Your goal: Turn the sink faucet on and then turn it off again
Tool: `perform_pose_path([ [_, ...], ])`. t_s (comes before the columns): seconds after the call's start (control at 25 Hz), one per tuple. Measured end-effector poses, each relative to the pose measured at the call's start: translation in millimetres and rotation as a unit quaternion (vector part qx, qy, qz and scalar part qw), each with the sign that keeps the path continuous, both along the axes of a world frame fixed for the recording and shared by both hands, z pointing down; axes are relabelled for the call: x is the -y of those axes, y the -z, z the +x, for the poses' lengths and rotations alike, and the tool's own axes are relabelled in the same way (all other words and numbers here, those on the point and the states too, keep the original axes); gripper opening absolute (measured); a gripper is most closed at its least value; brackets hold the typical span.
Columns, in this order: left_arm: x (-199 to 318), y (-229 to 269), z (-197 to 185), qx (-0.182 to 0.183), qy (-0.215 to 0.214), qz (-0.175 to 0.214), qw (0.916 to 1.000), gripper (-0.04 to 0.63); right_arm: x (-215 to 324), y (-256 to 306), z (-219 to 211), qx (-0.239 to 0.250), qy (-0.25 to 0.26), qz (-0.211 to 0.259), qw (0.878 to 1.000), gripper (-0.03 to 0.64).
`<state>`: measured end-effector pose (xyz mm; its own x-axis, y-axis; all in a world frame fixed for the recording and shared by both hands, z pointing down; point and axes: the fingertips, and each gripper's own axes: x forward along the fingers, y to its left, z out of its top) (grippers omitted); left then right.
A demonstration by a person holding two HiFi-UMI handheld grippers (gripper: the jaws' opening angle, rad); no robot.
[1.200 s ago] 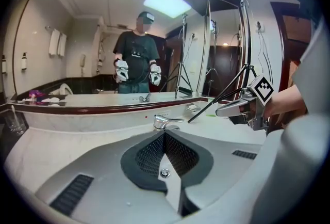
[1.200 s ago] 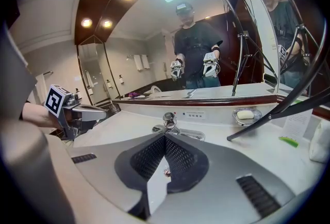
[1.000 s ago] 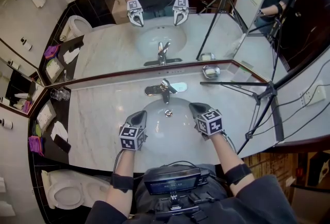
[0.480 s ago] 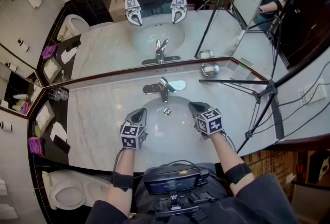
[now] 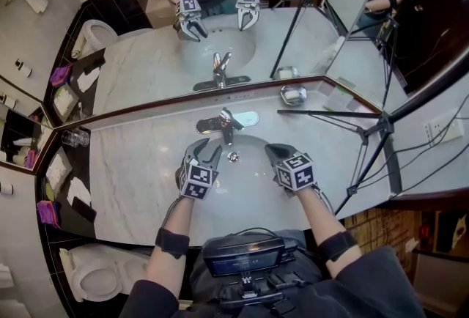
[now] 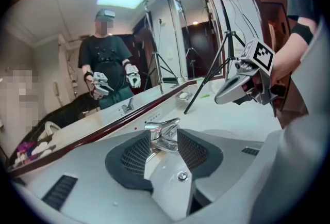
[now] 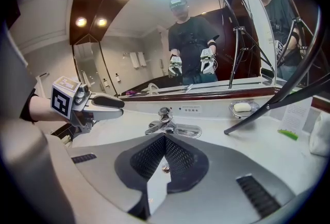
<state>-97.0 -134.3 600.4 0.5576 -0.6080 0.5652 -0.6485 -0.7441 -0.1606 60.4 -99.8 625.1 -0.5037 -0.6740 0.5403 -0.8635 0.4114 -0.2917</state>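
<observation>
Faucet just ahead of left gripper, jaws just opening, empty; right gripper jaws together

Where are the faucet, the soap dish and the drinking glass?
faucet (image 5: pixel 224 124), head view, on its lever handle.
soap dish (image 5: pixel 283 96), head view, on its left rim.
drinking glass (image 5: pixel 71 138), head view, on its side wall.

Marble counter: basin is sunk mid-span, faucet is mounted behind it. Soap dish is set right, by the mirror; glass far left.
</observation>
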Motion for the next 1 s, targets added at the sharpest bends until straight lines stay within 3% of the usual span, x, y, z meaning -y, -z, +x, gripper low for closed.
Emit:
perform_pose_path([
  [0.16,13.4,-15.7,25.4,0.058,-0.048,0.024,0.9968,0.206,0.9,-2.0,7.3,-0.001,-0.009,-0.004,1.000,0.023],
  [0.36,33.9,-39.1,51.4,0.131,-0.100,0.062,0.9845,0.227,-1.1,-7.5,21.5,-0.004,-0.023,-0.011,1.000,0.023],
  [0.64,50.1,-68.7,77.9,0.177,-0.146,0.068,0.9709,0.248,-1.9,-13.1,37.7,-0.009,-0.041,-0.021,0.999,0.023],
  [1.0,61.8,-91.5,93.7,0.206,-0.161,0.072,0.9625,0.254,-0.7,-16.0,50.5,-0.007,-0.054,-0.023,0.998,0.023],
])
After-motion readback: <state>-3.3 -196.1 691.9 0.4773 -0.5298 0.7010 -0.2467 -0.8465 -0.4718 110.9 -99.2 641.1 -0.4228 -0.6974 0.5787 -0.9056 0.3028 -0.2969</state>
